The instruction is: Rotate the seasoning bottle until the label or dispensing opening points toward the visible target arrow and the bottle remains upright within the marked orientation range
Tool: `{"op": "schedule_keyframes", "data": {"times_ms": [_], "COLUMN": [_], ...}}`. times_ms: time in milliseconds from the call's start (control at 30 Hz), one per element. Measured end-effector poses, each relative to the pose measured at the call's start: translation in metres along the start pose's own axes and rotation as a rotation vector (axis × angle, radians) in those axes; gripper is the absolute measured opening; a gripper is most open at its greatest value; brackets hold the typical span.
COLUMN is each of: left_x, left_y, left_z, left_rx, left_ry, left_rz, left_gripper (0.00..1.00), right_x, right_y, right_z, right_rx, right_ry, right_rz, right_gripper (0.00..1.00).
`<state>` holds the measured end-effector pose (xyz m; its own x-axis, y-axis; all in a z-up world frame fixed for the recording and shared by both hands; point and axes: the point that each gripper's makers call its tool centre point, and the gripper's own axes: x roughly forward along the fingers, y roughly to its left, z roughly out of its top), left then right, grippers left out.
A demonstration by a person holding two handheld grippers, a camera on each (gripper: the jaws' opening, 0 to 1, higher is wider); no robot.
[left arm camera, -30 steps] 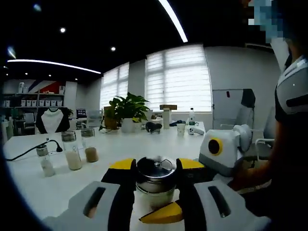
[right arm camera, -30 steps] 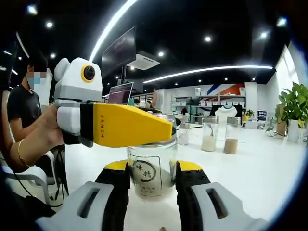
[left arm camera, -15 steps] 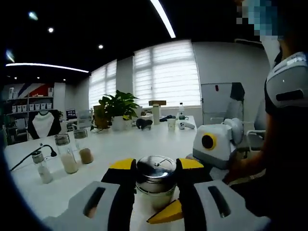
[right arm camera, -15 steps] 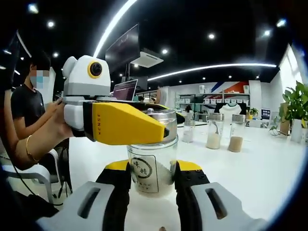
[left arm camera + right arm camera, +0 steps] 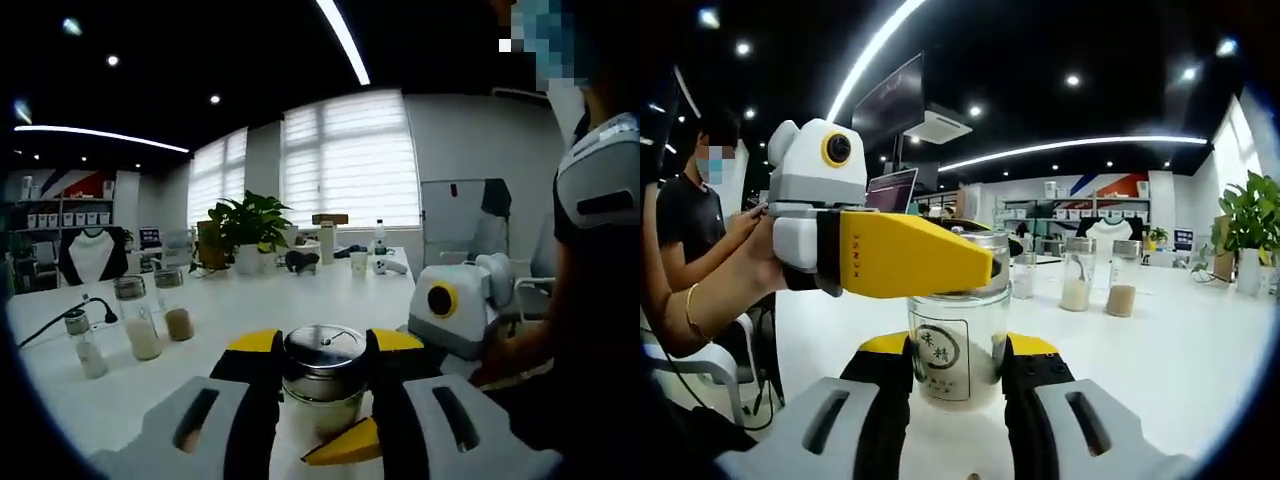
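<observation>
The seasoning bottle stands upright on the white table, held from two sides at once. The right hand-held gripper pinches its glass body low down, one black jaw on each side, and the left hand-held gripper is pressed in on the steel cap from the opposite side. In the right gripper view, that left one comes in as a long yellow jaw lying across the cap.

How far along it is, I can only judge in part. The label faces the right gripper's camera, a little off to one side, and the bottle looks properly upright, so that half of the job seems fine. I can make out no target arrow or marked range on the table from here, so whether the label points where it should, I cannot tell. With both hand-held grippers closed on it, the turning looks to be in hand rather than finished; releasing it without tipping is left to do.

Towards the table's far side stand two taller jars of pale and brown powder with a small shaker and a black cable beside them, well apart from the bottle and not in its way. A potted plant sits by the far edge near the window. A person sits past the table's side edge.
</observation>
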<state>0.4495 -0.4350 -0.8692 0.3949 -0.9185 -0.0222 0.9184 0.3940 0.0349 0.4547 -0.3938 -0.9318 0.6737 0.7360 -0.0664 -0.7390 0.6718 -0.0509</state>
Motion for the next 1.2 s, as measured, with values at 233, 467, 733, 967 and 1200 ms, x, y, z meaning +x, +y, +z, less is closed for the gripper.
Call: {"op": "schedule_keyframes", "data": {"times_ms": [233, 467, 733, 967, 1200], "left_x": [0.005, 0.004, -0.004, -0.005, -0.005], "left_y": [0.004, 0.011, 0.014, 0.010, 0.012], "left_z": [-0.002, 0.000, -0.006, -0.005, -0.010], "left_rx": [-0.051, -0.124, -0.172, -0.172, -0.119], "left_ry": [-0.040, -0.073, -0.064, -0.054, -0.008], "left_rz": [0.066, 0.197, 0.316, 0.435, 0.535], "left_gripper": [0.35, 0.37, 0.39, 0.36, 0.36], "right_x": [-0.001, -0.002, 0.000, 0.002, 0.002], "right_y": [-0.006, -0.011, -0.009, -0.011, -0.010], "right_z": [-0.003, -0.002, -0.004, -0.004, -0.005], "right_rx": [0.018, 0.022, 0.035, 0.035, 0.030], "right_ry": [0.006, -0.002, 0.000, -0.004, 0.001], "right_rz": [-0.033, -0.059, -0.057, -0.072, -0.076], "right_gripper": [0.32, 0.32, 0.32, 0.32, 0.32]}}
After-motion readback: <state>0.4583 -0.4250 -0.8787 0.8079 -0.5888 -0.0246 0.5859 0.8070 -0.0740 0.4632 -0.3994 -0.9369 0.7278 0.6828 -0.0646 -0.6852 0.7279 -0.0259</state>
